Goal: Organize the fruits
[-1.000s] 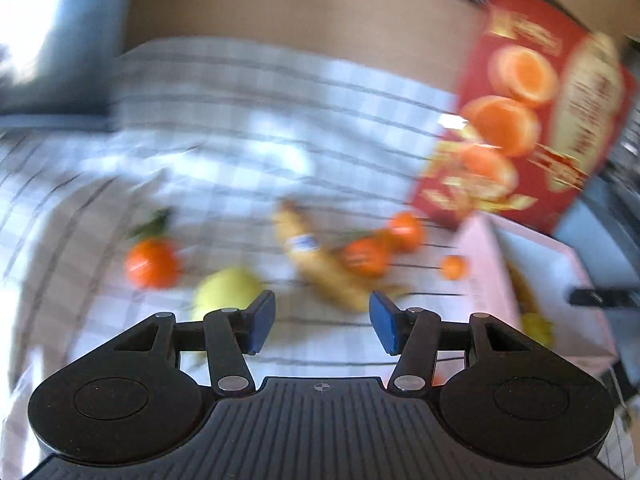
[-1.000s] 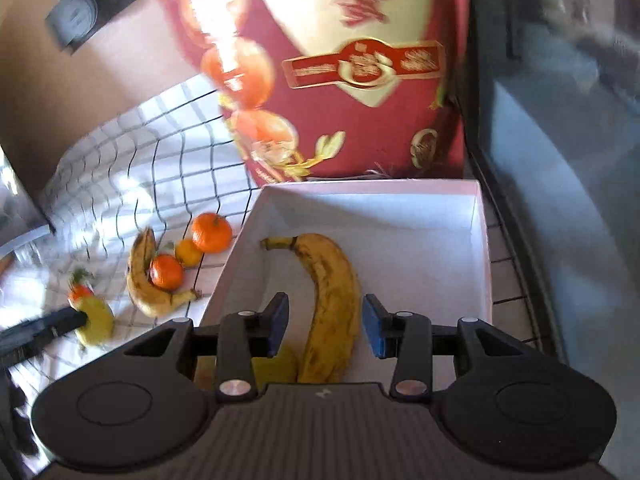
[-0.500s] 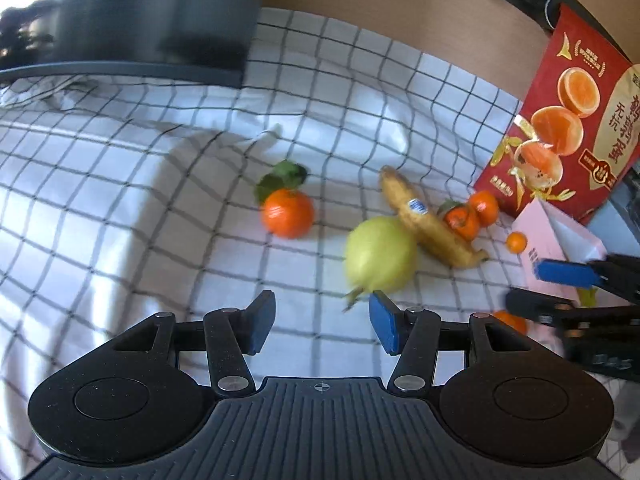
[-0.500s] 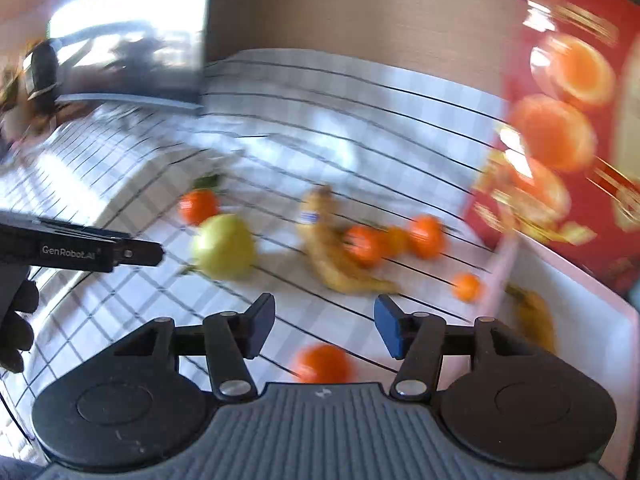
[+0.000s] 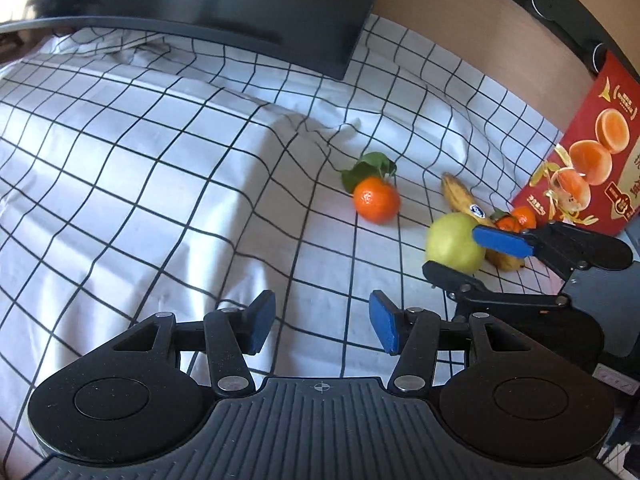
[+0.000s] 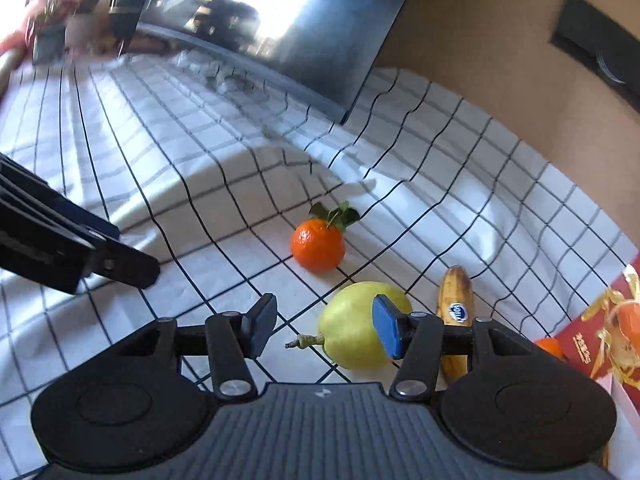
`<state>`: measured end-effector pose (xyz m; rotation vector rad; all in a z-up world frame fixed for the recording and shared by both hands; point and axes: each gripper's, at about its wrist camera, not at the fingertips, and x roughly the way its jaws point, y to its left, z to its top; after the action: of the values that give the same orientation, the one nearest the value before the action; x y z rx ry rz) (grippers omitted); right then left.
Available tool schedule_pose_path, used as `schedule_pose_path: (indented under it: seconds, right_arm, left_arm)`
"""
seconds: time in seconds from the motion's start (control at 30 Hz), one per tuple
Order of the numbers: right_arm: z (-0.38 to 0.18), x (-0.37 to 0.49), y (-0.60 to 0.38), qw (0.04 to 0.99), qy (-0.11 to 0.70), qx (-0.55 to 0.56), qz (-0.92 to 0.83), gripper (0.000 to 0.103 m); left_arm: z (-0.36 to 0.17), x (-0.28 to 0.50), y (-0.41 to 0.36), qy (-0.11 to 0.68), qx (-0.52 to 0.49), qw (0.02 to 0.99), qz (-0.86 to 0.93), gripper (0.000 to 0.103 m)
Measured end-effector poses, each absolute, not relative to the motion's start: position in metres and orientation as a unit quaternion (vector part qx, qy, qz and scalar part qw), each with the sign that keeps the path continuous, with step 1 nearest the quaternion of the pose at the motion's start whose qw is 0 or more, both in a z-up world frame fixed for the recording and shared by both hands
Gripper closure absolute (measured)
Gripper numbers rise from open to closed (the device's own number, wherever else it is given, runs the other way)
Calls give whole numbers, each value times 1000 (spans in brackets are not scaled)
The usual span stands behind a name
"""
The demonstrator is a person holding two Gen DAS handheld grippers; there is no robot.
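Fruits are seen scattered on a white cloth with a black grid [image 5: 168, 168] that covers the surface. A yellow-green pear [image 6: 354, 336] lies on its side, its stem [image 6: 302, 342] pointing left in the right wrist view, so that its long axis runs roughly across that frame. The right claw [image 6: 324, 328] is spread wide around it: the blue pad of one finger is seen in front of the pear's right flank, while the other finger stands off to the left of the stem; whether any pad touches the fruit cannot be told. In the left wrist view the same pear [image 5: 454, 242] is seen between the right claw's two fingers [image 5: 500, 242], one crossing above it and one below. Just right of the pear lies a banana [image 6: 456, 312] with a blue sticker, its long axis running away from the camera and its near end hidden behind the claw's linkage. Beyond the pear, apart from it, sits a leafy mandarin [image 6: 318, 244], leaves turned away from the camera. Smaller mandarins [image 5: 516, 220] near the far side of the banana are largely covered by the right claw in the left wrist view. A red carton printed with oranges [image 5: 588, 160] stands at the right edge, cut off by the frame. The left claw [image 5: 322, 328] is held spread above bare cloth, nothing between its pads. A dark monitor [image 5: 256, 4] stands at the back.
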<state>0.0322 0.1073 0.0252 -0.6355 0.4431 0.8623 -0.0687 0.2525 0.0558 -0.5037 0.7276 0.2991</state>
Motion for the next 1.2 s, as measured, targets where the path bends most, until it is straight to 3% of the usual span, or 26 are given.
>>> schedule_pose_path:
  seconds: [0.17, 0.27, 0.73, 1.2]
  right_arm:
    - [14, 27, 107, 817, 177, -350, 424, 31]
    - [9, 36, 105, 823, 162, -364, 404, 27]
    - [2, 103, 92, 858, 228, -288, 359, 30]
    - [31, 86, 19, 886, 277, -126, 351, 31]
  left_arm:
    - [53, -67, 256, 354, -241, 893, 138, 46]
    - [52, -63, 258, 356, -241, 892, 138, 46]
    - [47, -40, 253, 367, -235, 892, 118, 46]
    - [74, 4, 219, 356, -184, 916, 20, 46]
